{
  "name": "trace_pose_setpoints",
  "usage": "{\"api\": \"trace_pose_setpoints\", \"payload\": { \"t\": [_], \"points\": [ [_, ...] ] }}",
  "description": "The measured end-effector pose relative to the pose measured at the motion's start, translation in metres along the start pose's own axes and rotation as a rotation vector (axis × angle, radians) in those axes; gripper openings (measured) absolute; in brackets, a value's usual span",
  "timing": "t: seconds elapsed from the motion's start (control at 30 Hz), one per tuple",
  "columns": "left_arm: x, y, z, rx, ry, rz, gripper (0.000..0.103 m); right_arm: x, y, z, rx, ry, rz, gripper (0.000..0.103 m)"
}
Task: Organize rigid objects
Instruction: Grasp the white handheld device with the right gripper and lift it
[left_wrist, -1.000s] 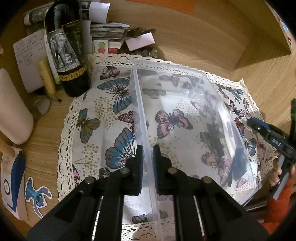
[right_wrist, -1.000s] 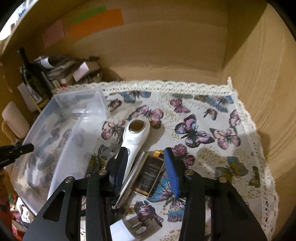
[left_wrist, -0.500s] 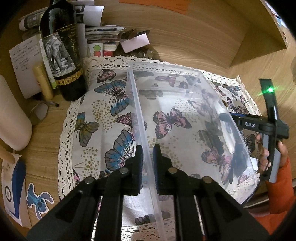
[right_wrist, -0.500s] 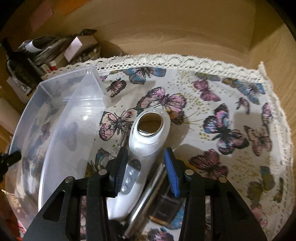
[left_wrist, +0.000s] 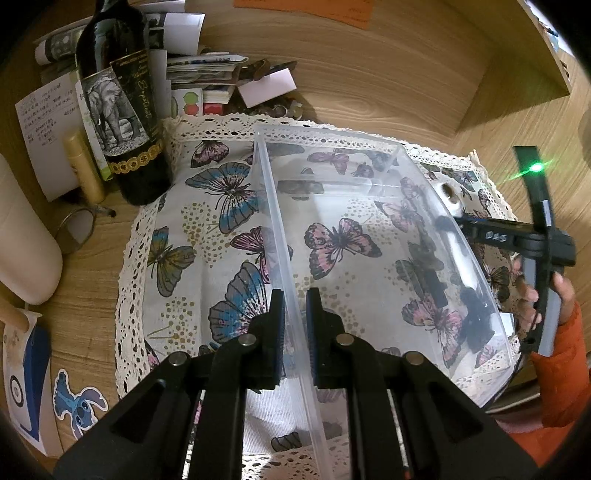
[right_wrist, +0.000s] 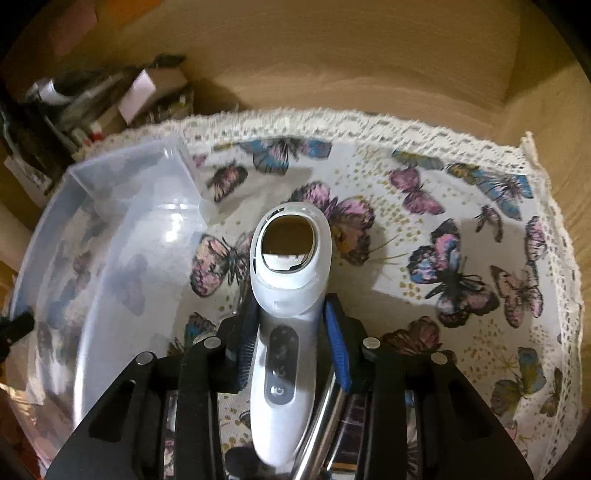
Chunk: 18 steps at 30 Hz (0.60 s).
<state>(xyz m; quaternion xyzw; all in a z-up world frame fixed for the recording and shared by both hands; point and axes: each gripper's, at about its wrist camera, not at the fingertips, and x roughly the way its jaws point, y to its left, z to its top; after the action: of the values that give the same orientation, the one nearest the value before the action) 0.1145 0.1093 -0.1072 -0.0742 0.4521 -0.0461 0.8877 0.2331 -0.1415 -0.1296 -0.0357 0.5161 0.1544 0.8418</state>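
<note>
A clear plastic bin (left_wrist: 369, 229) stands on the butterfly cloth (left_wrist: 207, 229). My left gripper (left_wrist: 294, 306) is shut on the bin's near left wall, one finger each side. In the right wrist view the bin (right_wrist: 122, 266) is at the left. A white handheld device (right_wrist: 291, 266) with a mirrored oval head lies between the fingers of my right gripper (right_wrist: 291, 310), which close around its neck and seem to touch it. A shiny metal bar (right_wrist: 325, 421) lies under the gripper. The right gripper (left_wrist: 532, 236) also shows beyond the bin in the left wrist view.
A dark wine bottle (left_wrist: 122, 110) with an elephant label stands at the cloth's back left, next to papers and small boxes (left_wrist: 207, 74). A white cylinder (left_wrist: 22, 243) lies at the left. Wooden walls (right_wrist: 332, 66) close the back and right.
My right gripper moved forward and down over the white device and its fingers narrowed around the device's neck. My left gripper kept its hold on the bin wall.
</note>
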Motion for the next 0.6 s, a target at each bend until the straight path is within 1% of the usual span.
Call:
{"api": "trace_pose_setpoints", "payload": {
  "t": [0.13, 0.23, 0.4, 0.47, 0.53, 0.6],
  "points": [
    [0.000, 0.000, 0.000, -0.002, 0.002, 0.002, 0.012, -0.029, -0.005, -0.003, 0.017, -0.083, 0.001, 0.032],
    [0.000, 0.000, 0.001, -0.004, 0.001, 0.007, 0.011, -0.057, -0.004, -0.007, 0.015, -0.158, -0.015, 0.032],
    [0.000, -0.001, 0.000, -0.005, -0.003, 0.017, 0.011, -0.101, 0.005, -0.006, 0.002, -0.274, -0.026, 0.032],
    [0.001, -0.002, -0.001, -0.002, -0.006, 0.025, 0.011, -0.116, 0.007, -0.010, -0.006, -0.305, -0.027, 0.032],
    [0.002, -0.003, -0.001, -0.003, -0.005, 0.031, 0.011, -0.131, 0.012, -0.011, -0.016, -0.341, -0.009, 0.032],
    [0.002, -0.003, -0.001, -0.004, -0.005, 0.035, 0.011, -0.139, 0.017, -0.012, -0.027, -0.362, 0.000, 0.032]
  ]
}}
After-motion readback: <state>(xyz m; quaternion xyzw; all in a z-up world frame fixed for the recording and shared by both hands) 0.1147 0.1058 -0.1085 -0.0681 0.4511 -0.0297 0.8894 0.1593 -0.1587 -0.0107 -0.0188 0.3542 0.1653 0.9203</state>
